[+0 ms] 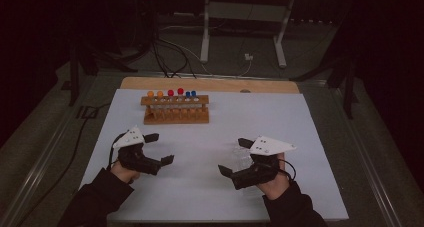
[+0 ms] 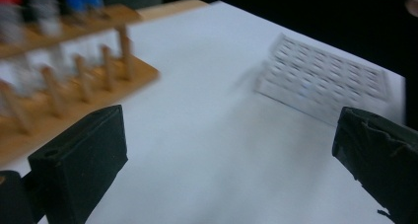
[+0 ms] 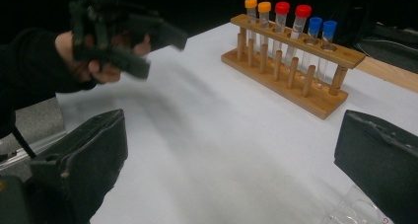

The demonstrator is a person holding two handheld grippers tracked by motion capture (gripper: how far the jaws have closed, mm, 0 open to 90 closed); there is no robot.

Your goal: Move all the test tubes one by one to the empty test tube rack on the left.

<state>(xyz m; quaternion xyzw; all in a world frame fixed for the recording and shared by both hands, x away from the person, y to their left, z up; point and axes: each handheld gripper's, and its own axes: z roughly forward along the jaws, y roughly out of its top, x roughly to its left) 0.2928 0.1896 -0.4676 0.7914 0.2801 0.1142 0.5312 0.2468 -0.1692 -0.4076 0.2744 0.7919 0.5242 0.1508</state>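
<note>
Wooden rack (image 1: 175, 109) at 12 o'clock holding 6 tubes; both tools, left (image 1: 159, 148) and right (image 1: 235, 157), released, empty. Next, probably: reaching for a tube.

Bare white table sheet (image 1: 200, 187) lies open between the left gripper (image 1: 162, 148) and the right gripper (image 1: 231, 157), both with jaws spread wide on nothing; the wooden rack of colour-capped test tubes (image 1: 176, 110) blocks the far side; a clear perforated plastic tray (image 2: 323, 78) sits beside the right gripper.
</note>
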